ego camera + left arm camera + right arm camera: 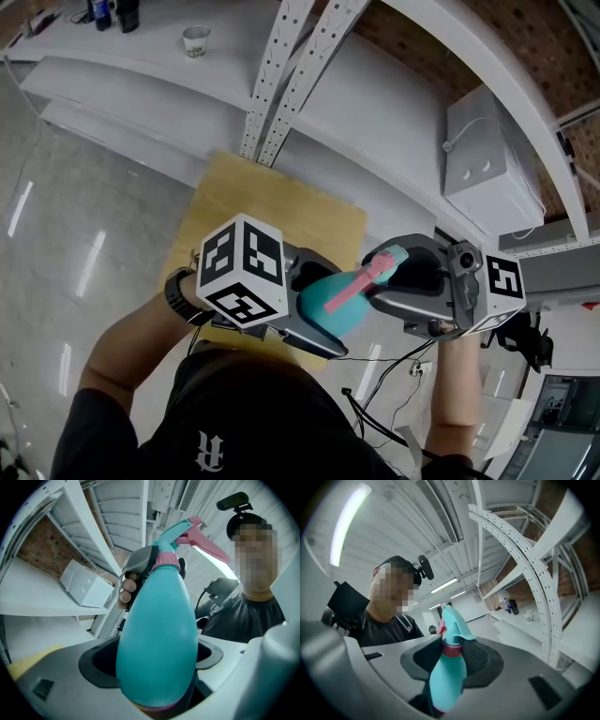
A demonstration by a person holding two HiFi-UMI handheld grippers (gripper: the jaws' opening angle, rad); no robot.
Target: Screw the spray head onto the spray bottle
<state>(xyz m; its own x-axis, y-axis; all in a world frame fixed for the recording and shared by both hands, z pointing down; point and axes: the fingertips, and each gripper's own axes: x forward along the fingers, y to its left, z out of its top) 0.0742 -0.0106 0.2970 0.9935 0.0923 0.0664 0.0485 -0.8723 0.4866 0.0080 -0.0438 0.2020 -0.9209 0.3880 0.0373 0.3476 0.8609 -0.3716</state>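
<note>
Above the table [281,211] — gripping the bottle [157,634] round its belly with the left gripper [154,660], pinching the pink collar [451,648] with the right gripper [452,656] — spray head [452,620] seated on top.

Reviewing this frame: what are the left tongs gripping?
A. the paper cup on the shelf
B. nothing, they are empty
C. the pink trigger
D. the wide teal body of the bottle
D: in the left gripper view the left tongs are shut on the wide teal body of the bottle, while the right tongs clamp the spray head at its neck.
</note>
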